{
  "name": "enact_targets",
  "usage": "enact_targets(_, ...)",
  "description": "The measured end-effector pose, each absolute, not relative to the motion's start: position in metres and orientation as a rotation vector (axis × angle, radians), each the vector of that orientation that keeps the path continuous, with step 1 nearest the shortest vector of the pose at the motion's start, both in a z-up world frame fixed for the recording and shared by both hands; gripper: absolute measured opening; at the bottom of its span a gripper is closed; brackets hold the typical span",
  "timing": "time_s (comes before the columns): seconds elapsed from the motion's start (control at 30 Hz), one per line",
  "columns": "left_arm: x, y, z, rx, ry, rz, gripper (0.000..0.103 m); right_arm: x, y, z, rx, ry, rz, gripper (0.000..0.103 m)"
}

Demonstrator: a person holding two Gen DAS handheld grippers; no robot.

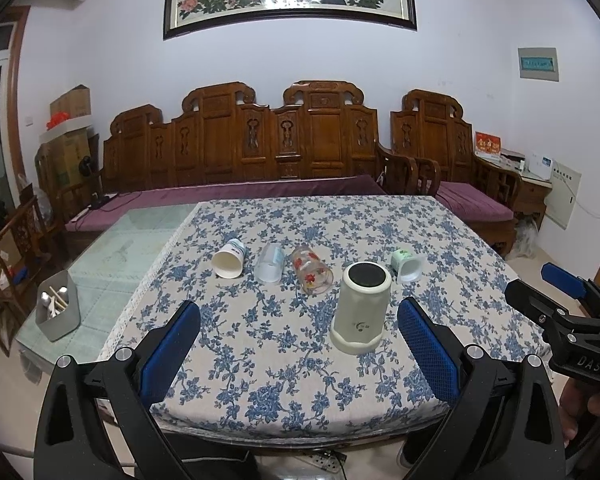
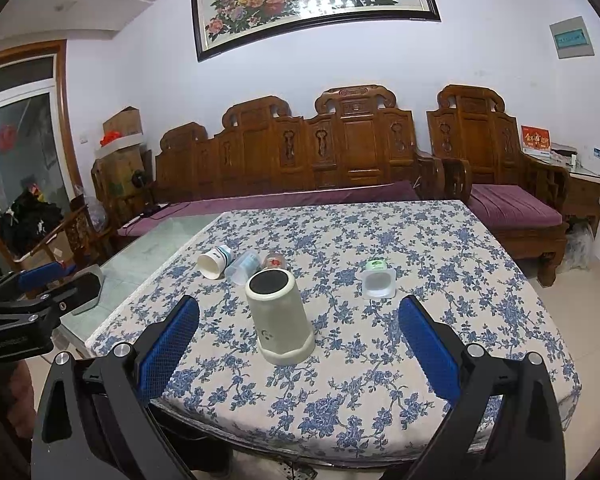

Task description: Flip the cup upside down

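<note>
A cream cup (image 1: 360, 308) stands upside down on the floral tablecloth (image 1: 280, 380), its dark base facing up; it also shows in the right wrist view (image 2: 280, 318). Behind it lie a white paper cup (image 1: 230, 262), a clear plastic cup (image 1: 270, 266), a flowered glass (image 1: 312, 274) and a small green-topped cup (image 1: 408, 266), all on their sides. My left gripper (image 1: 300, 344) is open and empty, above the table's near edge. My right gripper (image 2: 300, 344) is open and empty, just in front of the cream cup. The right gripper also appears in the left wrist view (image 1: 560, 312).
A grey holder with utensils (image 1: 56, 312) stands on the glass tabletop at the left. A carved wooden sofa (image 1: 260, 148) with purple cushions runs behind the table. The table's near edge (image 2: 340, 456) is just below my grippers.
</note>
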State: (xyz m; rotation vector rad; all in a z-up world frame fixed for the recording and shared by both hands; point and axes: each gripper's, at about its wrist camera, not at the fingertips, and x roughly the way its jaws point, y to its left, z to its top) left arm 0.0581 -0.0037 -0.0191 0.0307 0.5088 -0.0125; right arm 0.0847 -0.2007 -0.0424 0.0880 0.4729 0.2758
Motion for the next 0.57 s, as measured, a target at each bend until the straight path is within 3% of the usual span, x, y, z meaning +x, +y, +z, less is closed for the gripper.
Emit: enact_targets(0.57, 0.058, -0.0021, -0.017, 0.029, 0.506, -0.015, 0.095, 0.0841, -0.1995, -0.0412, 0.091, 0.471, 0.275, 0.1)
